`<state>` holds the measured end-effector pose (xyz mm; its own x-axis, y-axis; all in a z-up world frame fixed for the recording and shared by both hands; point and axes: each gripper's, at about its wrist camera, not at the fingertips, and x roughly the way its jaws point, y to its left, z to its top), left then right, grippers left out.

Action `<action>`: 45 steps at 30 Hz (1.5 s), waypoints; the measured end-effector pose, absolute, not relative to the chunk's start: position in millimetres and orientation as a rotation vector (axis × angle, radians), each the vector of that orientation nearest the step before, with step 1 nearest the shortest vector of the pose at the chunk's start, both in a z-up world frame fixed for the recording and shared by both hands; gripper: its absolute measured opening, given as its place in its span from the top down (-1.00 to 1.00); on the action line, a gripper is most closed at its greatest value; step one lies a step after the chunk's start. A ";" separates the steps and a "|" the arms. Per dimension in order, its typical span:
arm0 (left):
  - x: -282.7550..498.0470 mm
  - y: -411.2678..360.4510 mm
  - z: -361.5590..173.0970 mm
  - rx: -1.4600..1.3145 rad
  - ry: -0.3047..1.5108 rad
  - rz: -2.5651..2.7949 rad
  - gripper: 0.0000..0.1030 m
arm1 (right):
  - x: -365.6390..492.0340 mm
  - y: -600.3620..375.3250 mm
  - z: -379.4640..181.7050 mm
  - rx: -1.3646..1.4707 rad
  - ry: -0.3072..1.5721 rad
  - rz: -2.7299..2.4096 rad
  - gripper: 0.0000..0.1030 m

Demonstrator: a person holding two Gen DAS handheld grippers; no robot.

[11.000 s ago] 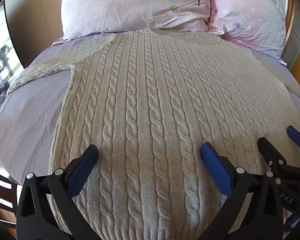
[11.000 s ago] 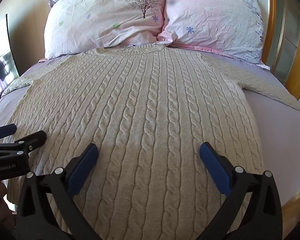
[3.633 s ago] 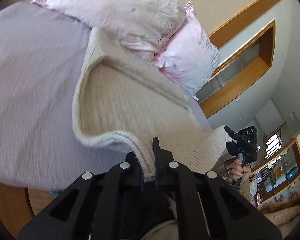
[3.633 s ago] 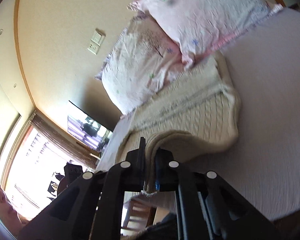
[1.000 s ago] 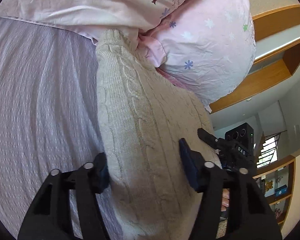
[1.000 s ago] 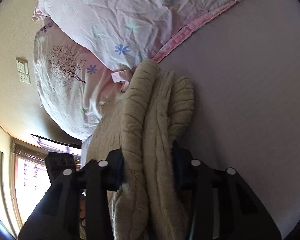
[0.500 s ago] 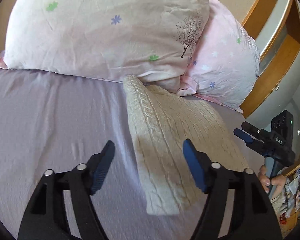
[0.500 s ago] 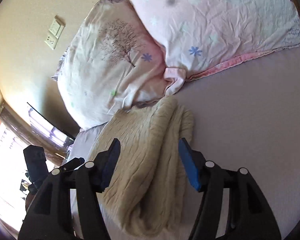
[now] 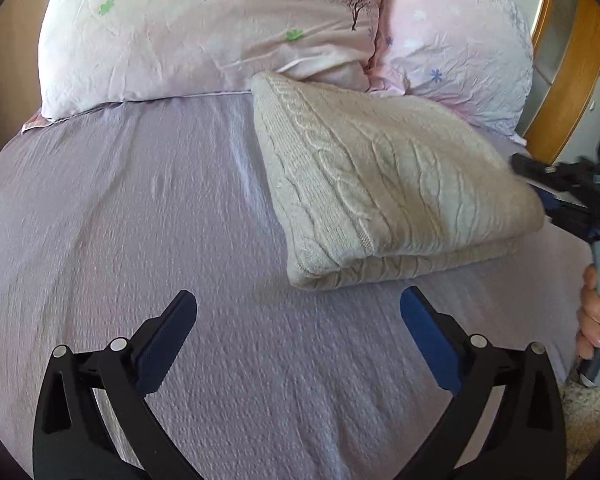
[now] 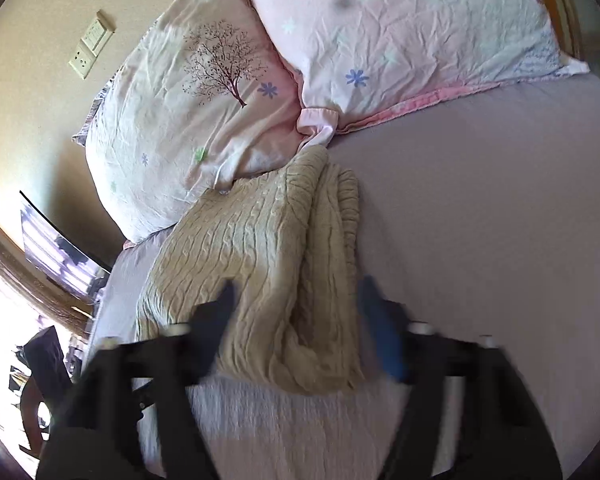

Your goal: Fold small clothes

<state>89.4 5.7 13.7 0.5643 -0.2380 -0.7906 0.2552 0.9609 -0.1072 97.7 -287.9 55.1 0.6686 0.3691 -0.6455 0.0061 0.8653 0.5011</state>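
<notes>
Two grippers, both spread wide and gripping nothing. Left gripper (image 9: 298,312) held low and level over the lavender bed sheet (image 9: 120,208), pointing toward the pillows (image 9: 204,28), blue-padded fingers (image 9: 168,340) apart with bare sheet between them. Folded cable-knit sweater (image 9: 380,184) lying ahead and slightly right of those fingers, clear of them, its far corner tucked against the seam where the two pillows meet. Right gripper (image 10: 300,320) rolled sideways in its own view, motion-blurred, fingers (image 10: 380,332) parted and straddling the near edge of the sweater (image 10: 260,272); contact with the knit impossible to judge through the blur. Seen from the left wrist camera, right gripper (image 9: 560,188) sitting just beside the sweater's right edge, held by the right hand (image 9: 592,312) at the side of the bed near the wooden headboard frame (image 9: 568,72). Wall socket plate (image 10: 92,44) visible above the tree-print pillow (image 10: 204,96).
</notes>
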 end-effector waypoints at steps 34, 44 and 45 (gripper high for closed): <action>88.1 -9.9 -1.7 0.137 0.922 -0.214 -0.97 | 66.0 -209.3 8.6 0.006 1.014 0.018 -0.96; 88.1 -10.0 -1.6 0.137 0.922 -0.213 -0.97 | 66.1 -208.9 8.5 0.007 1.014 0.016 -0.96; 88.3 -10.1 -1.6 0.137 0.922 -0.213 -0.97 | 66.2 -208.9 8.5 0.008 1.014 0.016 -0.96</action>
